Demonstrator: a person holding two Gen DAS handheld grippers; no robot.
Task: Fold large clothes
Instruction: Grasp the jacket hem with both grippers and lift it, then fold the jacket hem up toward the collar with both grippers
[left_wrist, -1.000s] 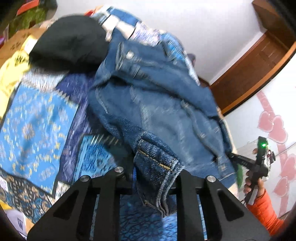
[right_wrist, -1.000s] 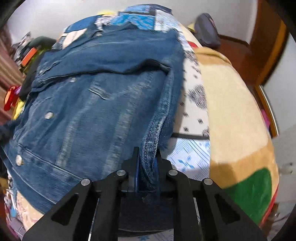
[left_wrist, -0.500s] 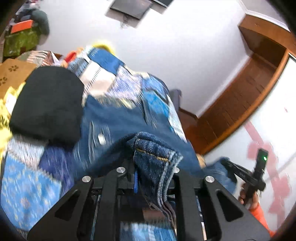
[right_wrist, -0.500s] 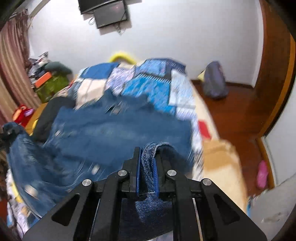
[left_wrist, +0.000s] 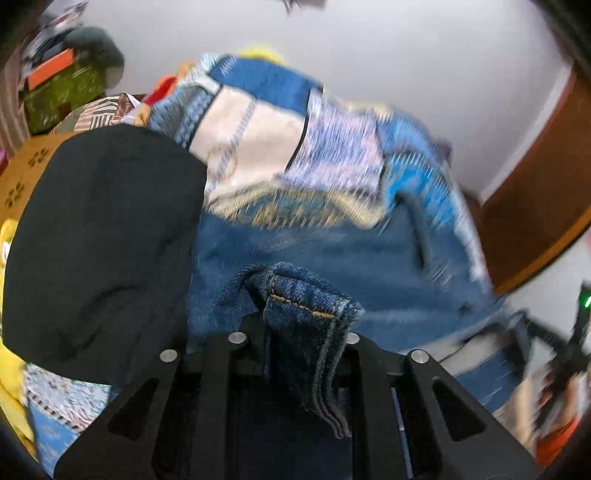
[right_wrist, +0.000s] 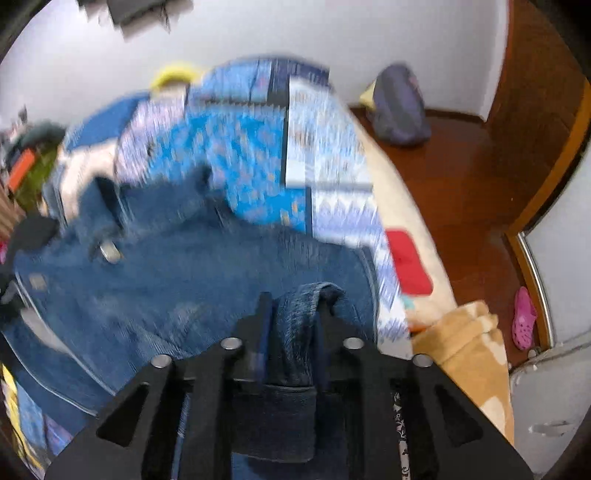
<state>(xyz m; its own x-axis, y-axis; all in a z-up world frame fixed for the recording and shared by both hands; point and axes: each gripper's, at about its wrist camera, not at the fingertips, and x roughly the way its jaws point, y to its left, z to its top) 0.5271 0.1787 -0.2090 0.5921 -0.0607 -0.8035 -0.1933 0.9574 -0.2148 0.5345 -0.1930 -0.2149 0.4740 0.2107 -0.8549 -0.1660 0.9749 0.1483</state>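
A blue denim jacket (left_wrist: 332, 258) lies across the bed; it also shows in the right wrist view (right_wrist: 207, 266). My left gripper (left_wrist: 299, 332) is shut on a stitched denim edge of the jacket, which bunches over the fingers. My right gripper (right_wrist: 295, 314) is shut on another folded denim edge. Both hold the fabric lifted above the rest of the jacket. The right gripper also shows, blurred, at the far right of the left wrist view (left_wrist: 569, 343).
The bed has a blue and white patchwork quilt (right_wrist: 258, 155). A black garment (left_wrist: 99, 240) lies left of the jacket. A tan blanket (right_wrist: 469, 350) hangs at the bed's right edge. A grey bag (right_wrist: 399, 107) and a pink shoe (right_wrist: 524, 325) lie on the wooden floor.
Both grippers have lifted their denim edges and carried them forward over the jacket toward the head of the bed. The views have tilted up; more wall and quilt show.
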